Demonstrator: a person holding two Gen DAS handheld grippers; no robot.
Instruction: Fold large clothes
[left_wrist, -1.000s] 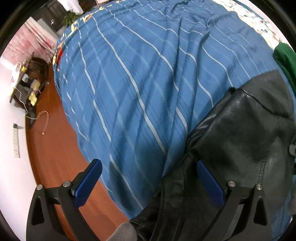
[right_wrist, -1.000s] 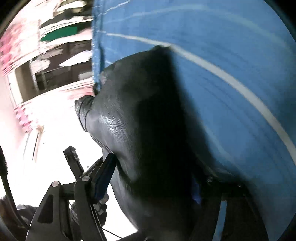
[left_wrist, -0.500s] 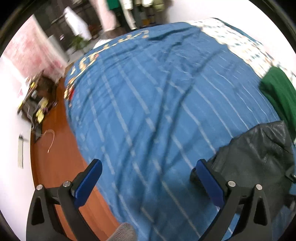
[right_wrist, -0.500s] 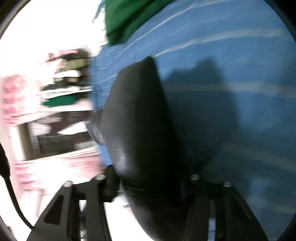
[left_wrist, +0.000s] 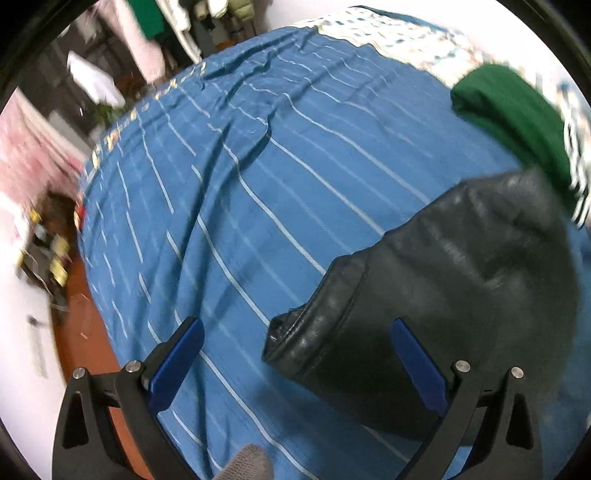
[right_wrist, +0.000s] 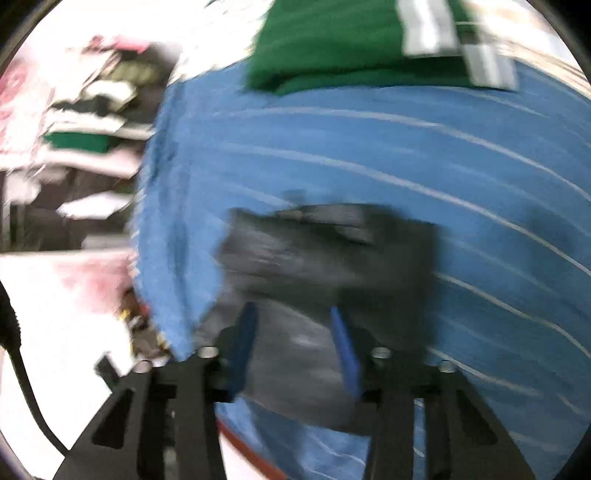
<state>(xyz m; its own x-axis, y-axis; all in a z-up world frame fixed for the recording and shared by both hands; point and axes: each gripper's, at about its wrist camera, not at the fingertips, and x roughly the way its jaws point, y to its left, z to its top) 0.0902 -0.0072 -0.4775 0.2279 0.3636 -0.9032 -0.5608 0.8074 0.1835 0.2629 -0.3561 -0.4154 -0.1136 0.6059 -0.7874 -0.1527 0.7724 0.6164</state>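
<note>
A black leather garment lies bunched on the blue striped bedsheet, at the lower right of the left wrist view. My left gripper hovers above its left end, open wide, with nothing pinched between the blue pads. The blurred right wrist view shows the same black garment lying on the bedsheet below my right gripper. Its jaws are closing, but the pads still stand apart and press on nothing; the garment is only seen behind the gap.
A folded green garment with white stripes lies at the sheet's far right, also at the top of the right wrist view. A gloved fingertip shows at the bottom. Beyond the bed's left edge are wooden floor, furniture and hanging clothes.
The right gripper held the black garment between wide jaws; it has let go, risen, and its jaws have narrowed. The left gripper swung across the bed, staying open. The garment now lies flatter.
</note>
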